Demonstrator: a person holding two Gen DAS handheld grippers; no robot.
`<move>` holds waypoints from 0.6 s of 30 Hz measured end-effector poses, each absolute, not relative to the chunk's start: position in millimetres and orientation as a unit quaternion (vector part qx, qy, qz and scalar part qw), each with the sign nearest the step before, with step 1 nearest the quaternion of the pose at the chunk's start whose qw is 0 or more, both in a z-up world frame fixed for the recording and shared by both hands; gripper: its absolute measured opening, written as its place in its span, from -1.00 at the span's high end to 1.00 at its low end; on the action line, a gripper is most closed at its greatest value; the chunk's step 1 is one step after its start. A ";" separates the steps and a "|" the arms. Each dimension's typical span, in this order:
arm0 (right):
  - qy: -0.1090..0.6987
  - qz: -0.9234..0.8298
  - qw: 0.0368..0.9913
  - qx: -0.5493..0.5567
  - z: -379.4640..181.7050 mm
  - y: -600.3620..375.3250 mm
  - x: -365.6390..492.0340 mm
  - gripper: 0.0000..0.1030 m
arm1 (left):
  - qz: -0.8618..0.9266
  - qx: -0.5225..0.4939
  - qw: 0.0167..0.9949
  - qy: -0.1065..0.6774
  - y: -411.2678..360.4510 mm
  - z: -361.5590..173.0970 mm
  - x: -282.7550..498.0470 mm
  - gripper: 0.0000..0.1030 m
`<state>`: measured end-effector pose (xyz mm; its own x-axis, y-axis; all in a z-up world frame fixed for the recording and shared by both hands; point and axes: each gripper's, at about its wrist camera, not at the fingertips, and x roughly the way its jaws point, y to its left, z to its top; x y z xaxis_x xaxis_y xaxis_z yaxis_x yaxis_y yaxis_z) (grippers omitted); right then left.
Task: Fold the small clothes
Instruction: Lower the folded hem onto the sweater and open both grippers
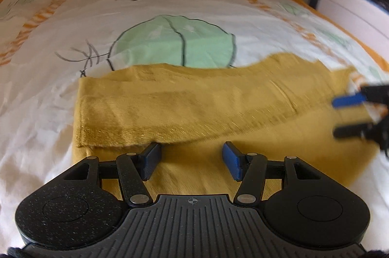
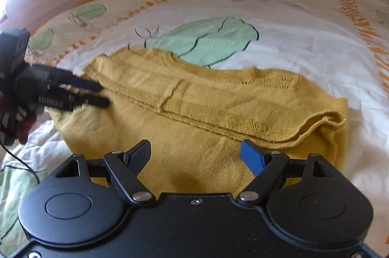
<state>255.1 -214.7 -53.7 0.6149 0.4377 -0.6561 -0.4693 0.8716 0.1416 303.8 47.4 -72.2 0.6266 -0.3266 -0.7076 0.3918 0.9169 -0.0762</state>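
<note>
Your mustard knit top (image 1: 194,97) lying folded lengthwise on the leaf-print bedspread (image 1: 170,39), your left gripper (image 1: 192,160) and right gripper (image 2: 194,155) both parted, empty, above its near edge

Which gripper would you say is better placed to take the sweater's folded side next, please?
Probably the right gripper: it hangs open over the mustard sweater, with the doubled fold end just ahead of its fingers. The left gripper, also open, faces a flatter edge.
</note>
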 end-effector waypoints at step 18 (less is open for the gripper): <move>0.354 0.172 0.918 -0.056 -59.8 -200.5 304.4 -0.76 | -0.124 -0.070 0.915 0.378 63.4 -70.6 359.5 -0.07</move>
